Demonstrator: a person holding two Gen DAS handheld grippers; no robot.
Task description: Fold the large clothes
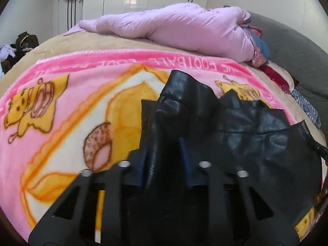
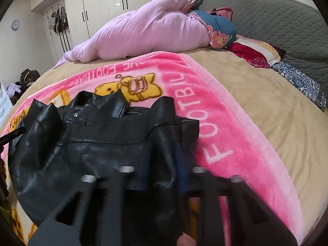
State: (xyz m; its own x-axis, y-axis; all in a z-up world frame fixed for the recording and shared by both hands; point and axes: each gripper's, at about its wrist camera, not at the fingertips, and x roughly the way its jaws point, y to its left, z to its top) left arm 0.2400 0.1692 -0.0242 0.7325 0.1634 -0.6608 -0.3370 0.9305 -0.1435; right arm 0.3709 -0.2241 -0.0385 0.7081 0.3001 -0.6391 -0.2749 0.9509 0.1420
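1. Two tools are engaged on one garment: a black leather jacket (image 1: 235, 127) lying on the pink cartoon-print blanket (image 1: 61, 106) spread over the bed (image 2: 256, 102).
2. Left tool (image 1: 164, 145): its blue-padded fingers (image 1: 184, 153) are clenched on a raised fold of leather at the jacket's left side. The material stands up between them in a ridge.
3. Right tool (image 2: 164, 157): likewise clamped on a bunched fold at the jacket's right side, near the blanket's "FOOTBALL" border. This view is blurred at the fingers, so the exact depth of the bite cannot be told.
4. Jacket condition: collar and a metal snap (image 2: 76, 114) face away from the cameras toward the head of the bed; the body sags slack between the two grips and is crumpled, not flat.
5. Step in hand, by judgement: both sides are held for carrying a fold, or for spreading the jacket square. No finished fold is visible.
6. Next move calls for both grips to travel together and level, so that the stiff leather creases in one straight line.
7. Surroundings: a lilac duvet (image 1: 174, 28) and pillows (image 2: 252, 53) lie well apart at the far end, clear of the work.
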